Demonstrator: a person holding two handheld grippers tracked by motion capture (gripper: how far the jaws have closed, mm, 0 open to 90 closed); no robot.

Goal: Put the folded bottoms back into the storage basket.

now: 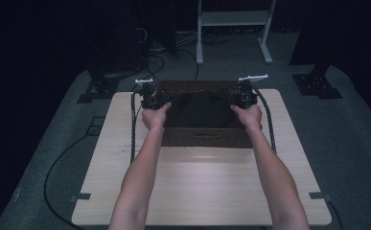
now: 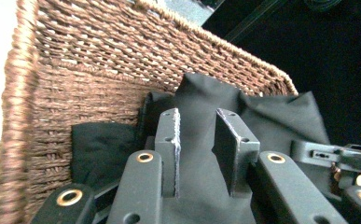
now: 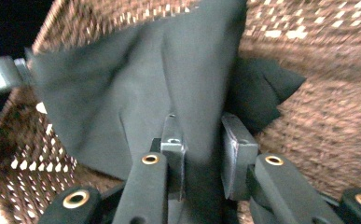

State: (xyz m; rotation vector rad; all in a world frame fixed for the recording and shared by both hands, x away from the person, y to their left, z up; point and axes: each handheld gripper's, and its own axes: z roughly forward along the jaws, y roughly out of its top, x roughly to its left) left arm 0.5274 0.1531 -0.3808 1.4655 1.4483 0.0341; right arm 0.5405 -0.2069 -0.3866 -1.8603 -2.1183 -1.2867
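Observation:
A brown wicker basket (image 1: 207, 138) stands at the far middle of the wooden table (image 1: 197, 191), and a black cloth (image 1: 197, 109) lies inside it. My left gripper (image 1: 150, 98) is at the basket's far left corner and my right gripper (image 1: 243, 98) at its far right corner. In the left gripper view the jaws (image 2: 199, 114) stand a little apart, with the cloth (image 2: 201, 93) loose in the gap against the woven wall (image 2: 99, 51). In the right gripper view the jaws (image 3: 201, 119) are also slightly parted. There the cloth (image 3: 136, 79) drapes over one fingertip before the basket wall (image 3: 327, 93).
Both forearms reach over the bare near half of the table. A cable (image 1: 133, 129) trails along the table's left side and another cable (image 1: 269, 124) along the right. Behind the table, on the grey floor, are a white frame (image 1: 231, 19) and black stands (image 1: 317, 81).

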